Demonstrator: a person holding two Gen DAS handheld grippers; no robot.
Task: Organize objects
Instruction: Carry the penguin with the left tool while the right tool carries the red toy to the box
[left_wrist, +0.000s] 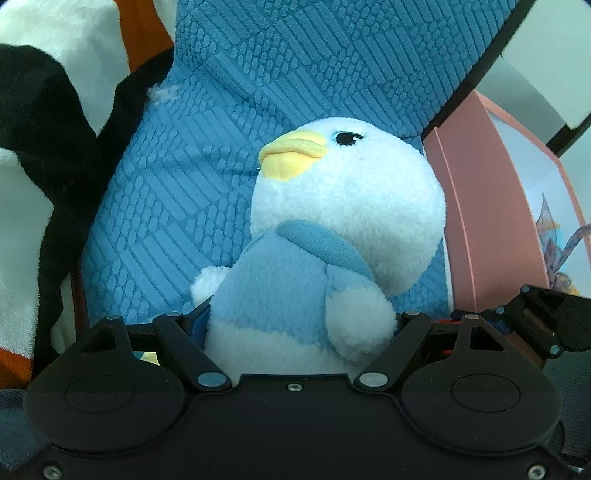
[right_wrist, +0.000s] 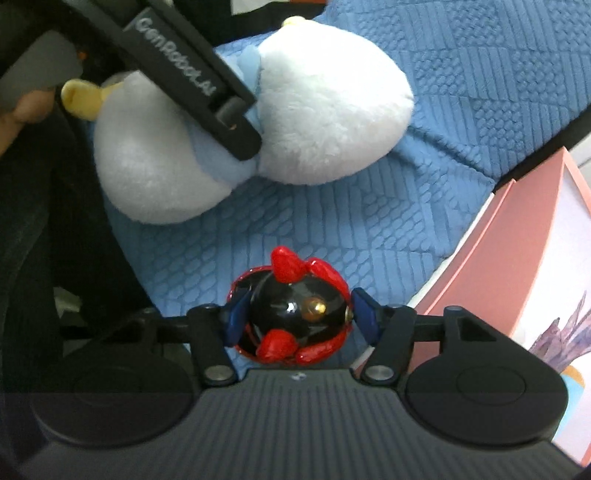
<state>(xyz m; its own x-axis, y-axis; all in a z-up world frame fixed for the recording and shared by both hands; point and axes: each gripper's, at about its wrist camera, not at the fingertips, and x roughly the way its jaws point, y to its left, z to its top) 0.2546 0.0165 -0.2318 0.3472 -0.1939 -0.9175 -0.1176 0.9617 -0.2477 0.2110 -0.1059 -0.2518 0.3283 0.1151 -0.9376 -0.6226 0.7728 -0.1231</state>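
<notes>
Left wrist: left gripper (left_wrist: 301, 328) is closed around the lower body of the penguin (left_wrist: 321, 236), which stands against the cushion (left_wrist: 258, 92).
Risk: soft plush may squash and slide out.
Right wrist: right gripper (right_wrist: 297, 314) pinches the figurine (right_wrist: 291, 310) above the cushion, near the box (right_wrist: 517, 258).
Risk: the glossy round shell could pop free.

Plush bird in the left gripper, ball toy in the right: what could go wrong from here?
The plush bird is soft, so the left gripper may slip as the body squashes. The round glossy ball toy could pop out of the right gripper. The pink box stands close; swinging right could hit it.
</notes>
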